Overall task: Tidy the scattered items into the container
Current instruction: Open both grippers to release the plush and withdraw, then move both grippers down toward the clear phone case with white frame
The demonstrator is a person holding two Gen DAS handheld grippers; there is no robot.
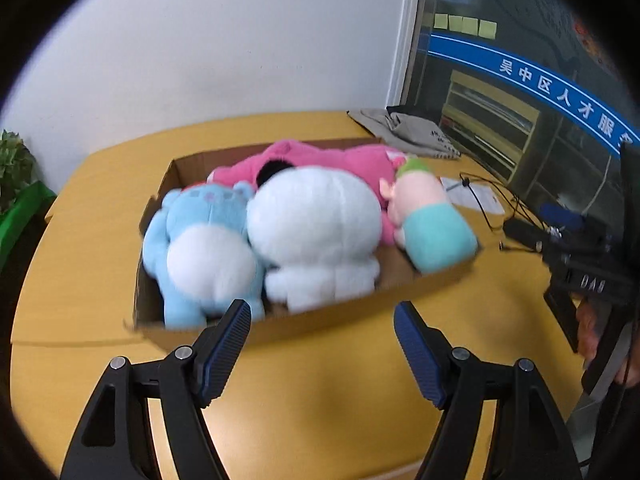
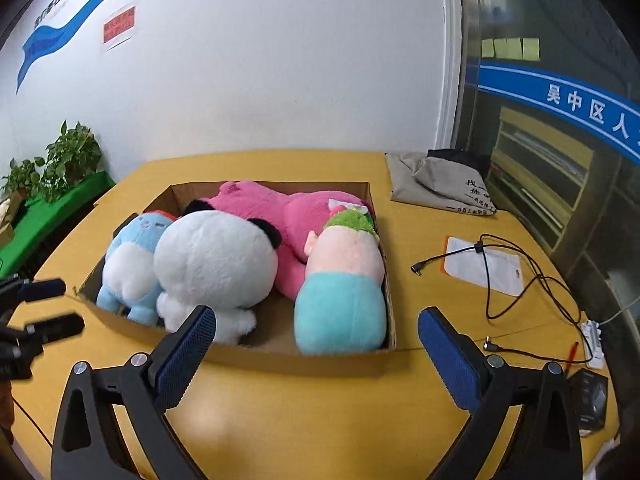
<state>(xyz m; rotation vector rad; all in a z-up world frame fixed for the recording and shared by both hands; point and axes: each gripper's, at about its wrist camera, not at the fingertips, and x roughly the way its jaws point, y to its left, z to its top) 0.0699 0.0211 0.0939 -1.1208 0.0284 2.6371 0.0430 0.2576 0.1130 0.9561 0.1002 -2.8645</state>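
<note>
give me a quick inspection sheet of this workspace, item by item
surface: yellow table, bare near the grippers
job's things: cardboard box holds four plush toys: blue plush, white plush, pink plush, teal and pink plush; none seen outside it
clutter: grey cloth bag, paper sheet, small black box, red pen
grippers: left gripper open, empty; right gripper open, empty
cables: black cable loose right of box; white power strip
surroundings: white wall, potted plants, glass partition
</note>
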